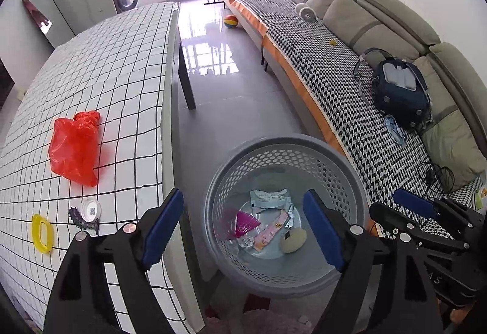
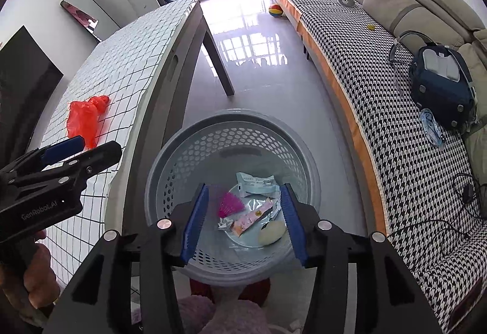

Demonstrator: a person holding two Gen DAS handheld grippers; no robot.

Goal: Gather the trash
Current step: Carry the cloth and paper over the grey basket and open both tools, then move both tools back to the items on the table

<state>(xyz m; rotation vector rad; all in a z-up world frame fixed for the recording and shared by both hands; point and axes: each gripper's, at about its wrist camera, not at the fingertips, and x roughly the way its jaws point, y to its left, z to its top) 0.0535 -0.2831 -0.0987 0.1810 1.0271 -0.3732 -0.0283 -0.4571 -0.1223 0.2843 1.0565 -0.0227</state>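
A grey perforated basket [image 1: 283,145] [image 2: 234,116] stands on the floor beside the table and holds a white packet [image 1: 269,198], a pink fan-shaped scrap [image 1: 243,223], a pink wrapper [image 2: 251,218] and a cream oval lump [image 1: 293,239]. My left gripper [image 1: 243,224] hangs open over the basket with nothing between its fingers. Beside it, my right gripper [image 2: 245,212] is also open and empty above the basket. On the checked tablecloth lie a red plastic bag [image 1: 74,148] [image 2: 86,117], a yellow ring [image 1: 42,233], a white cap [image 1: 90,209] and a dark leaf-like scrap [image 1: 77,216].
The table's edge [image 1: 170,108] runs just left of the basket. A long houndstooth sofa [image 1: 319,66] lines the right side, with a dark backpack [image 1: 401,90] and cables [image 2: 468,194] on it. A coloured ball [image 1: 230,21] lies on the shiny floor. A hand [image 2: 33,276] holds the left gripper.
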